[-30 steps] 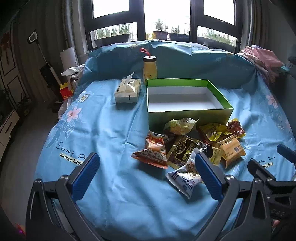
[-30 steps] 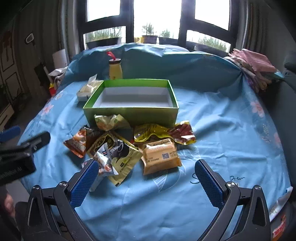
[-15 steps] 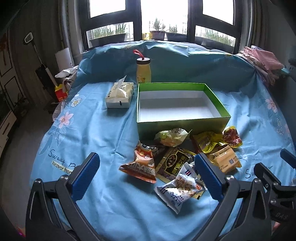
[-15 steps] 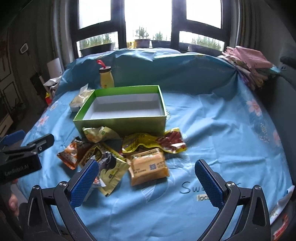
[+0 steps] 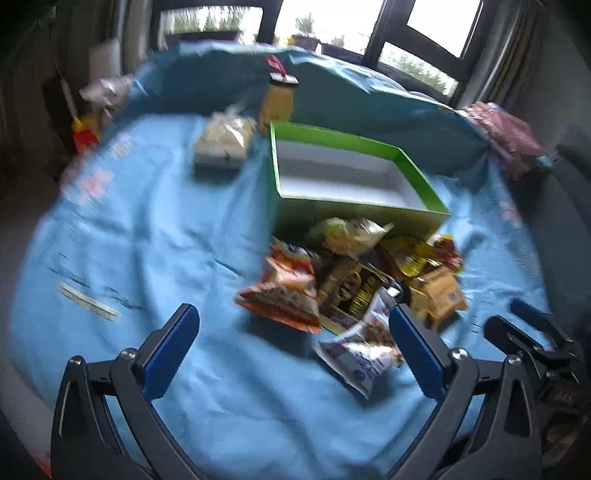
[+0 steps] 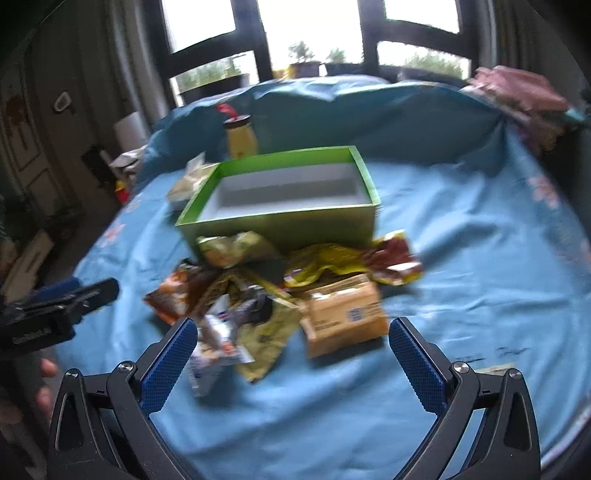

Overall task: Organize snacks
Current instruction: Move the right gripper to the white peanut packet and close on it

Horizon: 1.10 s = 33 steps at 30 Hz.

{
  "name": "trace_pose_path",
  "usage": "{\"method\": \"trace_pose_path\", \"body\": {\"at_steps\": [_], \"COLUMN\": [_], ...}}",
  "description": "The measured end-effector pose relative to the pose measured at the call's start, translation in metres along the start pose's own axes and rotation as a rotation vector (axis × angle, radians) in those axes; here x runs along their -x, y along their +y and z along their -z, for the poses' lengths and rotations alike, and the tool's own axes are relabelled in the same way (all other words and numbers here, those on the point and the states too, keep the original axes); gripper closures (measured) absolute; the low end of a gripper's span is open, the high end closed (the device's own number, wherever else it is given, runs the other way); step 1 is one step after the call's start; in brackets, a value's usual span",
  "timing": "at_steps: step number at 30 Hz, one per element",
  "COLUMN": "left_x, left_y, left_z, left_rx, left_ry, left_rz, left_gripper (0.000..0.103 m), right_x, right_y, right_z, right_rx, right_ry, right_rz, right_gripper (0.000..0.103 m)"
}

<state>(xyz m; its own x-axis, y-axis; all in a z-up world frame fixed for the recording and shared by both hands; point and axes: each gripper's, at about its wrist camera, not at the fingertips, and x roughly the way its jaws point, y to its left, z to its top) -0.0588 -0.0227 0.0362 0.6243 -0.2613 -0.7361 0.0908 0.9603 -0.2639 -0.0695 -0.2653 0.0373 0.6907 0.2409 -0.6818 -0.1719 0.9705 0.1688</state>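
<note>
One wide blue cloth [image 5: 155, 221] is covering the whole table, its far edge bunching up under the window [image 6: 314, 33]. Sitting on it, toward the far middle, a green box [image 5: 417, 177] is standing open and showing only its pale floor. Just near of the box's front wall, a pile of snack packets is lying loose on the cloth, none of them in the box.

Among these, an orange packet [image 5: 284, 291] is lying at the left of the pile, a dark gold packet [image 5: 351, 284] is sitting just right of it, and a tan packet with a printed code [image 6: 343, 314] is lying at the right, with a yellow-and-red wrapper [image 6: 354, 258] lying just far of it. A pale green packet [image 5: 343, 234] is leaning against the box wall, and a white and blue packet [image 5: 362, 354] is lying nearest (both views are blurring, so labels cannot be read).

Far left of the box, a tissue pack [image 5: 223, 142] is resting on the cloth, and a yellow bottle [image 5: 279, 101] with a red loop is standing just behind the box's far left corner.

Both tools are hovering low over the near cloth. The left gripper [image 5: 291, 343] is spreading its blue pads wide, gripping nothing. The right gripper [image 6: 291, 350] is likewise gaping, with nothing between its pads, and the tan packet is showing ahead between them.
</note>
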Motion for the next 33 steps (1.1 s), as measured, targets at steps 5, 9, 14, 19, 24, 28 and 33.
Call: {"method": "trace_pose_path", "body": {"at_steps": [5, 9, 14, 19, 24, 28, 33], "left_x": [-0.021, -0.029, -0.043, -0.052, -0.067, -0.069, -0.069], "left_y": [0.006, -0.008, -0.023, -0.029, -0.039, -0.038, -0.043], "left_z": [0.018, 0.026, 0.039, 0.046, 0.049, 0.046, 0.046], "left_rx": [-0.031, -0.117, -0.214, -0.203, -0.203, -0.180, -0.242], "left_ry": [0.036, 0.096, 0.119, 0.089, 0.101, 0.085, 0.080], "left_rz": [0.088, 0.138, 0.085, 0.117, 0.123, 0.136, 0.121], "left_gripper": [0.000, 0.000, 0.000, 0.002, 0.020, 0.027, 0.032], "right_x": [-0.020, -0.034, -0.046, -0.061, -0.076, -0.086, -0.092], "right_y": [-0.007, -0.007, -0.008, -0.010, -0.003, 0.012, 0.015], "right_z": [0.005, 0.004, 0.002, 0.007, 0.006, 0.007, 0.003], "right_rx": [-0.112, -0.134, -0.160, -0.187, -0.193, -0.142, -0.137], "right_ry": [0.066, 0.114, 0.126, 0.172, 0.212, 0.228, 0.237], "right_rz": [-0.189, -0.258, -0.368, -0.395, -0.442, -0.416, -0.392], "right_gripper": [0.000, 0.000, 0.000, 0.001, 0.021, 0.029, 0.040]}}
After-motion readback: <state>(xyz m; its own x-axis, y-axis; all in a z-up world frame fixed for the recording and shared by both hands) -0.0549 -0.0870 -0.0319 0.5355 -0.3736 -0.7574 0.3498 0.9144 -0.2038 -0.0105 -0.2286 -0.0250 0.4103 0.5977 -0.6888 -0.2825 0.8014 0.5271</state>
